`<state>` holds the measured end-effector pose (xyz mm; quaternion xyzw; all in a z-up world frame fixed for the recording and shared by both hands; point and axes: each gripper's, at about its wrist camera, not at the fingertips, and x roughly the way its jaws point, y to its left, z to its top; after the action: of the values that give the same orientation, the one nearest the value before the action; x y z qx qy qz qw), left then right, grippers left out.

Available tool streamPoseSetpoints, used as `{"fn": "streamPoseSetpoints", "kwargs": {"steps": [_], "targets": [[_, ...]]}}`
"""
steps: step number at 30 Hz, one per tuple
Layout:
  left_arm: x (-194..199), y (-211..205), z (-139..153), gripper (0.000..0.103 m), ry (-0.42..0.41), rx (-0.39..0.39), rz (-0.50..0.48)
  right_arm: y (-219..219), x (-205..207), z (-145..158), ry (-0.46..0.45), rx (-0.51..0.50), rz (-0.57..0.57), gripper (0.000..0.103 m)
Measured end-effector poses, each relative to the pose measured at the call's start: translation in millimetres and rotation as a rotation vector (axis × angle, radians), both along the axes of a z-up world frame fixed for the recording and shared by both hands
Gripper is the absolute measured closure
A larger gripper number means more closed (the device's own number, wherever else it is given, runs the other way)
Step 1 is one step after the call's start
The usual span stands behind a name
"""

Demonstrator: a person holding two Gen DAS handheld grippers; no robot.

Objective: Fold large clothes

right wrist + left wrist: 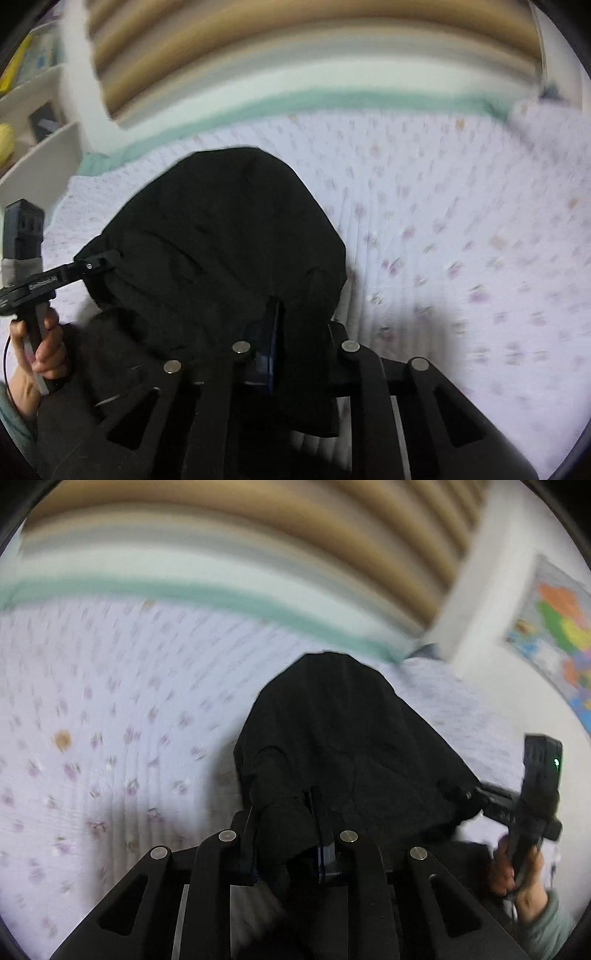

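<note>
A large black garment [332,731] lies bunched and lifted over a lilac flowered bed sheet [110,709]. My left gripper [284,823] is shut on a fold of its near edge, and cloth fills the gap between the fingers. In the left wrist view, the right gripper [476,797] clamps the garment's other corner at the far right. In the right wrist view, the black garment [221,240] drapes over my right gripper [303,332], which is shut on the cloth; its right finger is hidden. The left gripper [107,258] pinches the garment's left corner.
A mint-green band [221,594] and a wooden headboard [295,524] run along the far side of the bed. A colourful map [554,627] hangs on the wall at right. White shelves [40,147] stand at left. A person's hand [40,354] grips the left handle.
</note>
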<state>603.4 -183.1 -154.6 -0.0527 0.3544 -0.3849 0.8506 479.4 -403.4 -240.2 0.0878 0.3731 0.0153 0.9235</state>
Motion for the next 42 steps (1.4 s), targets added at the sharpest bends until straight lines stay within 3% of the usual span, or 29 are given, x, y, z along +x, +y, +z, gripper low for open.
{"fn": "streamPoseSetpoints", "kwargs": {"steps": [4,8,12,16,19,21,23,25,27,29,32,34,35,37,40,42], "targets": [[-75,25,68,0.083,-0.141,-0.05,-0.056,16,-69,67,-0.121,-0.079,0.039,0.086],[-151,43,95,0.08,-0.248,0.036,-0.092,59,-131,107,-0.201,-0.209,0.053,0.086],[-217,67,74,0.071,-0.278,0.21,-0.111,99,-196,102,-0.205,-0.305,0.054,0.085],[-265,109,36,0.071,-0.248,0.374,-0.086,105,-252,68,-0.099,-0.292,0.039,0.083],[-277,145,37,0.071,-0.203,0.356,-0.05,90,-287,62,-0.032,-0.2,0.019,0.078],[-274,160,62,0.071,-0.202,0.282,0.0,79,-299,78,-0.03,-0.125,0.006,0.074],[-264,162,95,0.071,-0.183,0.156,0.006,76,-294,100,-0.033,-0.053,0.015,0.062],[-254,146,121,0.069,-0.162,0.079,-0.002,80,-279,129,-0.054,0.001,0.022,0.041],[-240,120,139,0.063,-0.134,0.073,0.009,94,-255,153,-0.083,0.008,0.021,0.038],[-214,81,144,0.062,-0.095,0.132,0.049,103,-226,167,-0.082,0.008,0.008,0.038],[-180,42,122,0.062,-0.01,0.184,0.046,117,-160,164,0.0,0.044,-0.008,0.038],[-157,25,89,0.062,0.103,0.219,0.045,126,-127,144,0.091,0.07,-0.003,0.038],[-149,20,61,0.062,0.231,0.22,0.008,121,-126,132,0.123,0.088,0.009,0.038],[-157,24,30,0.068,0.342,0.203,-0.05,118,-122,94,0.23,0.123,0.05,0.043],[-208,43,3,0.069,0.337,0.227,-0.158,126,-149,62,0.329,0.087,0.128,0.045],[-234,56,-10,0.069,0.333,0.236,-0.149,131,-184,40,0.372,0.062,0.163,0.045]]}}
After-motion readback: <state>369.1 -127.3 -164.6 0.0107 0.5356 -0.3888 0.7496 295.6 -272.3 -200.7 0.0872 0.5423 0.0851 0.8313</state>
